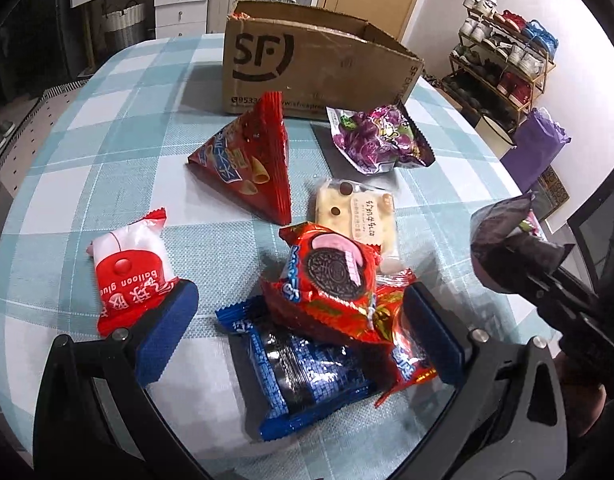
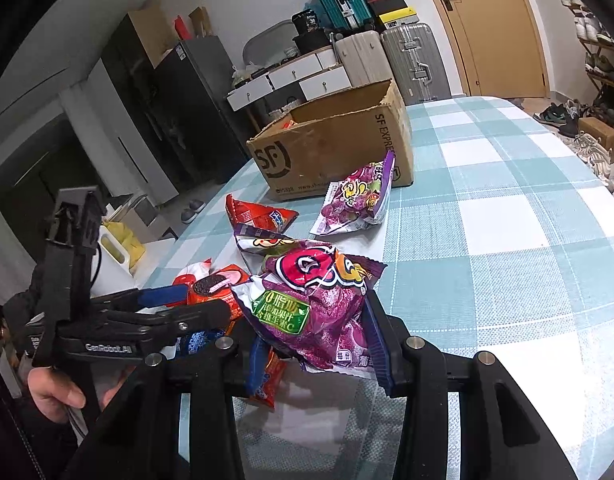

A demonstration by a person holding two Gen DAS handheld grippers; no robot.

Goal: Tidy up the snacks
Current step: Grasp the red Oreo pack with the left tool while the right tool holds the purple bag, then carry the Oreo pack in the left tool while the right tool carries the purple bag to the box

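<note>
Our right gripper (image 2: 311, 344) has its fingers clamped on a crinkly purple candy bag (image 2: 315, 304), ready for the brown cardboard box (image 2: 331, 140) beyond. Our left gripper (image 1: 303, 320), fingers apart, straddles the red foil cookie packet (image 1: 331, 276) before that box.

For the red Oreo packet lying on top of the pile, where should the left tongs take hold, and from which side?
Grip the red Oreo packet across its puffed middle, coming down from above. It lies tilted on top of the blue packet, so its sides are free, and the open left tongs already straddle it; the flat crimped ends would likely slip.
</note>
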